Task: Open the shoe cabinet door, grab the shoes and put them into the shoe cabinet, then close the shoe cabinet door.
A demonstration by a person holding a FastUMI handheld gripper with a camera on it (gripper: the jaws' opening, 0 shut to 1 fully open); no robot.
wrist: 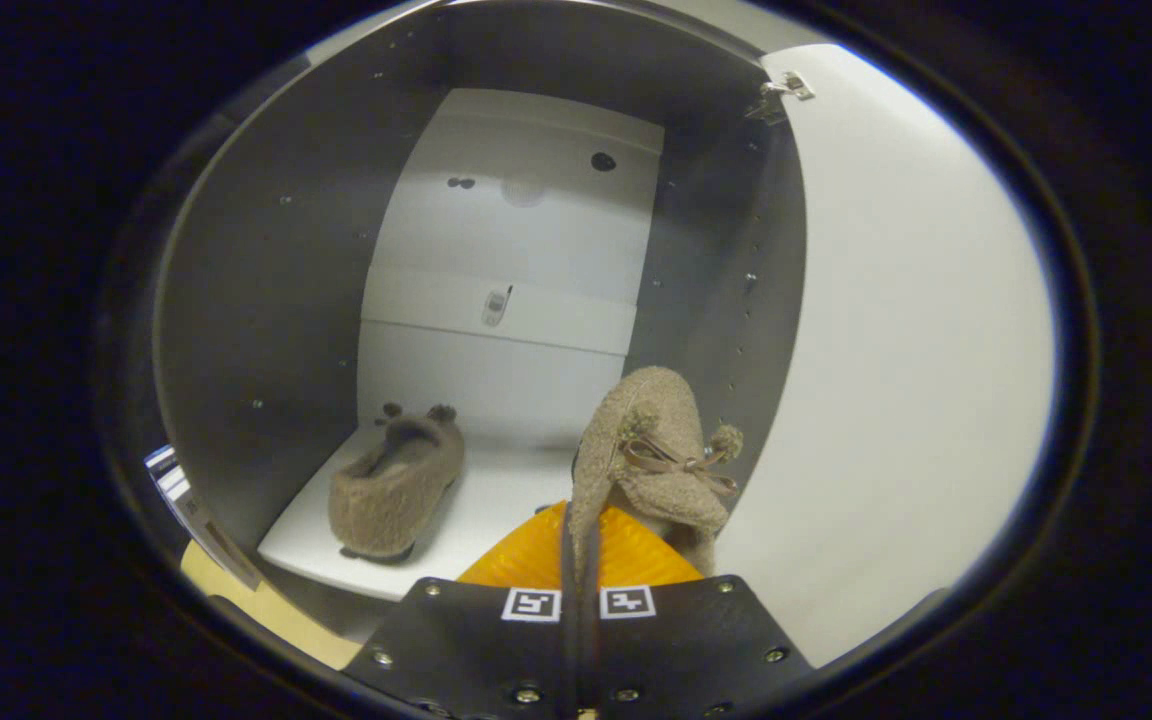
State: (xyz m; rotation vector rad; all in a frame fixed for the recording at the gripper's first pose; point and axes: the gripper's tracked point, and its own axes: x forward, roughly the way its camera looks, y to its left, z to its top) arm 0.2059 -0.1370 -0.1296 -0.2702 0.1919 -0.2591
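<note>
The gripper (581, 545), its orange fingers (626, 555) pressed together on the edge of a fuzzy tan slipper (651, 465) with a ribbon bow, held it at the mouth of the open shoe cabinet (266, 300), beside the swung-out white door (906, 350). A matching slipper (396, 485) already lay on the white shelf (496, 500) to the left. The step would likely go best with slipper 2 carried deeper and set on the bare shelf right of slipper 1, sole down, before release.

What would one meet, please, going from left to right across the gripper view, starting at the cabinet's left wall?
Grey left wall → shoe on the shelf → shoe pinched in the gripper, at → open white door.
</note>
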